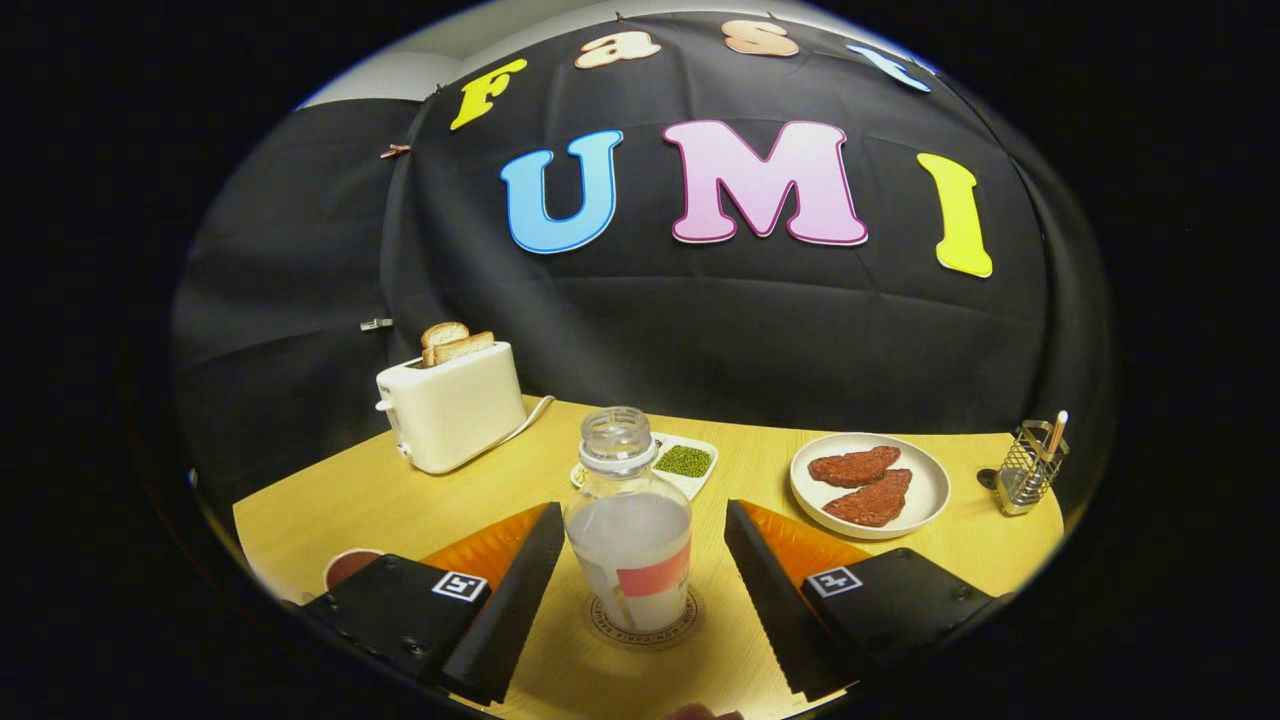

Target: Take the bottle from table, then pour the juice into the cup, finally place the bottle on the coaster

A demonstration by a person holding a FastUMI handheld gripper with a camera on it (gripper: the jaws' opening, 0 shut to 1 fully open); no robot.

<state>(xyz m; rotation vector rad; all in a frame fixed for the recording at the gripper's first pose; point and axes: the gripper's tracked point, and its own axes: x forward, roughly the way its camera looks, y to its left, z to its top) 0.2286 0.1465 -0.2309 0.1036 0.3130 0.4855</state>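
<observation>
— Where's the bottle [629, 530] right now?

— Standing upright on the coaster [645, 625], near the front edge of the table [480, 490]. It's clear, has no cap on, and carries a pale label with a red patch. There's a cloudy whitish fill inside, up to about the shoulder.

— Is the gripper [640, 590] holding it?

— No. The bottle sits between the two fingers, but there's a clear gap of bare table on each side. The jaws are spread wide and neither finger touches the glass.

— And the cup [348, 567]?

— Off by the table's front left edge, just beside the left finger [520, 590]. I can only see part of its rim and something dark reddish inside; the gripper body covers the rest.

— What's behind the bottle?

— A small white dish [690, 470] with green beans in it, just beyond the bottle's neck, partly hidden by it. Further right there's a white plate [925, 500] with two reddish-brown slabs of meat. Near the back right corner stands a wire mesh holder [1030, 470] with a stick poking out of it.

— Anything on the left?

— A white toaster [455, 410] near the back left corner, with two slices of toast [455, 343] sticking up from the top. Its cord trails along the back edge of the table.
</observation>
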